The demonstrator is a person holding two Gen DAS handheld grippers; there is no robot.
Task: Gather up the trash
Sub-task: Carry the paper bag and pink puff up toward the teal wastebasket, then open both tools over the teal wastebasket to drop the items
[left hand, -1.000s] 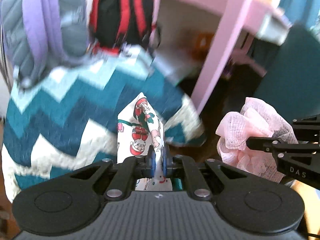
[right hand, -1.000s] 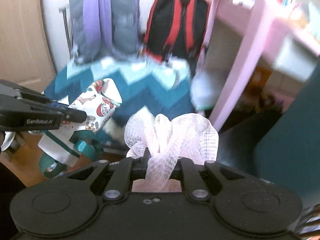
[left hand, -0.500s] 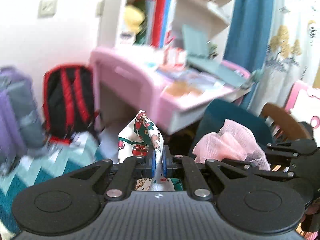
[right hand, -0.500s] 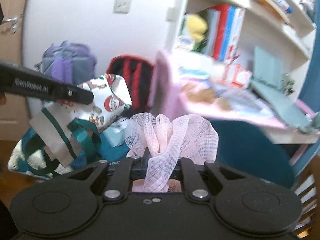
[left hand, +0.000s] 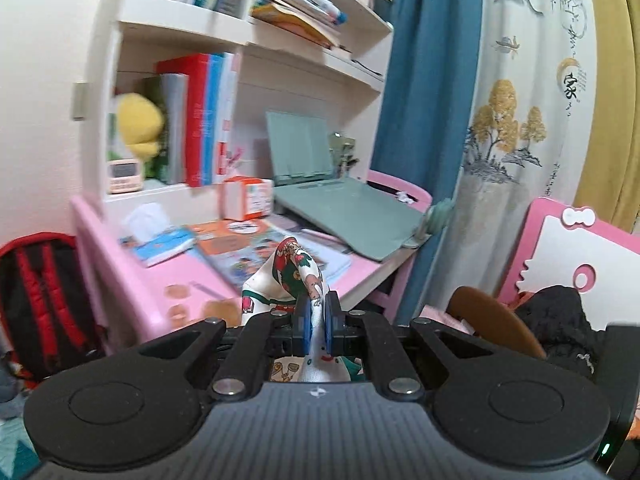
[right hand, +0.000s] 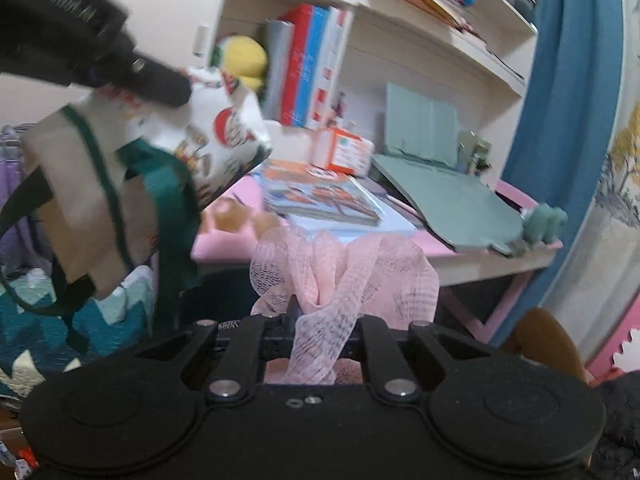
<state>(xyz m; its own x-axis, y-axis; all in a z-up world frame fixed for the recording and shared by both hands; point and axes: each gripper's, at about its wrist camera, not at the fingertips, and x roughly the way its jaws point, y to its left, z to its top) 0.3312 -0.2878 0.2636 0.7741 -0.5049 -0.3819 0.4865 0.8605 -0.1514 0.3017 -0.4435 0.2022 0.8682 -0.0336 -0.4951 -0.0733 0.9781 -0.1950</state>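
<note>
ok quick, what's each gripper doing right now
left gripper: shut on the printed bag
right gripper: shut on the pink mesh

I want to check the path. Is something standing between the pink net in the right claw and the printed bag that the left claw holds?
Nothing visible does. In the right wrist view the pink net, pinched in the right claw, is apart from the printed bag hanging from the left claw at upper left. Only open air lies between them; the pink desk is behind.
</note>
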